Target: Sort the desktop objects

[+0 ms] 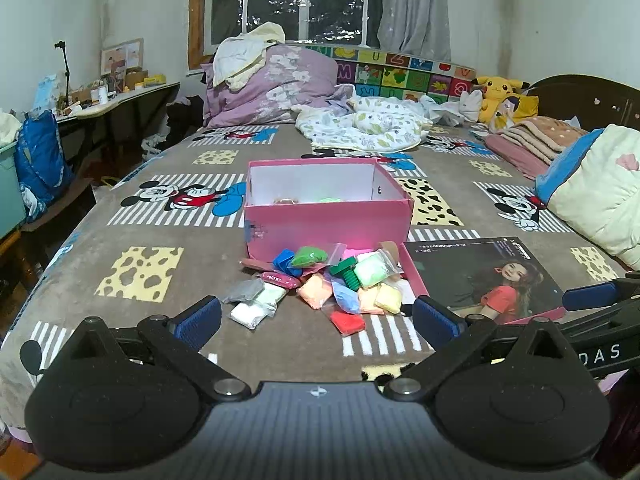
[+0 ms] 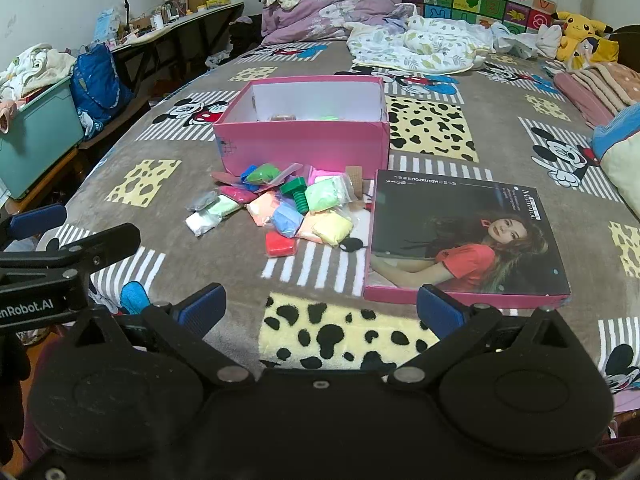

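- Blue-padded fingers of the left gripper point(image 1: 316, 318) fill the near edge of its own view, spread wide with nothing between them, hovering low over the cartoon-print blanket point(image 1: 132, 240).
- Right gripper point(image 2: 320, 312) is just as wide and just as empty, sitting a touch to the right of the heap, its right finger right by the near edge of the box lid point(image 2: 460, 236).
- Up ahead sits the target: a heap of small clay packets point(image 2: 280, 204) in clear bags, piled just in front of the pink box point(image 2: 304, 140), with a green toy bolt point(image 2: 298, 192) perched in the middle.
- Box is open-topped, and a couple of items already peek up from its floor, so this looks like early going, with most of the pile left to move.
- Best first picks, I'd say, are the loners: the red packet point(image 2: 280, 246) nearest the right gripper, and the white packet point(image 1: 248, 314) and grey packet point(image 1: 244, 290) out on the left fringe.
- Come down over one packet only, straddle it across the narrow side, and close gently; that bag plastic looks slippery and the filling soft.
- Watch the blanket pile: dig too deep and the pads could pinch fabric along with the bag.
- Lift clear over the front wall before letting go inside.
- Keep the two grippers on separate sides so they don't cross.
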Demonstrator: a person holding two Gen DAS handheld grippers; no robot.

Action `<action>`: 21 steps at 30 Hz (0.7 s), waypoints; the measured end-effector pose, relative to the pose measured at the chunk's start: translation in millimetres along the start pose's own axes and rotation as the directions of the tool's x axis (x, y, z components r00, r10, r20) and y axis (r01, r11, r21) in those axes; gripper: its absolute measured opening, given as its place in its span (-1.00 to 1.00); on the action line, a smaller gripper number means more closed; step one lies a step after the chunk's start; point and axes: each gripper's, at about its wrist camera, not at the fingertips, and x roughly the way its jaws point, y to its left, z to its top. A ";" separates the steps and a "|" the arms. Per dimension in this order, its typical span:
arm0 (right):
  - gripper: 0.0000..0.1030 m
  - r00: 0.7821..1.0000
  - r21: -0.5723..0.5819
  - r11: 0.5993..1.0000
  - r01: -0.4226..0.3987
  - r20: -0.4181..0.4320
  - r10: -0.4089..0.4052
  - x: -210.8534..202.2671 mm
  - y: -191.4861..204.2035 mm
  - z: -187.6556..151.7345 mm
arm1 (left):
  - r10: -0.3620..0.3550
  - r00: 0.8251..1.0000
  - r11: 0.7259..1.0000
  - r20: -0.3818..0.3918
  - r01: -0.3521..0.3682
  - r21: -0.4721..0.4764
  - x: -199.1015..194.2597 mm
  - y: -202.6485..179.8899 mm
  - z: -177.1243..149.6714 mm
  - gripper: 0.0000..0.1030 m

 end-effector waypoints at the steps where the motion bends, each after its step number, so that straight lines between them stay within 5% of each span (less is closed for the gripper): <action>1: 0.99 1.000 0.001 1.000 0.000 0.000 0.000 0.0 0.4 0.0 | 0.001 1.000 1.000 0.000 -0.001 0.000 -0.3 0.1 -0.3 0.99; 21: 0.99 1.000 0.002 1.000 -0.002 -0.006 0.002 0.2 1.3 -0.3 | 0.000 1.000 1.000 -0.002 0.000 0.001 -2.7 -1.1 1.6 0.99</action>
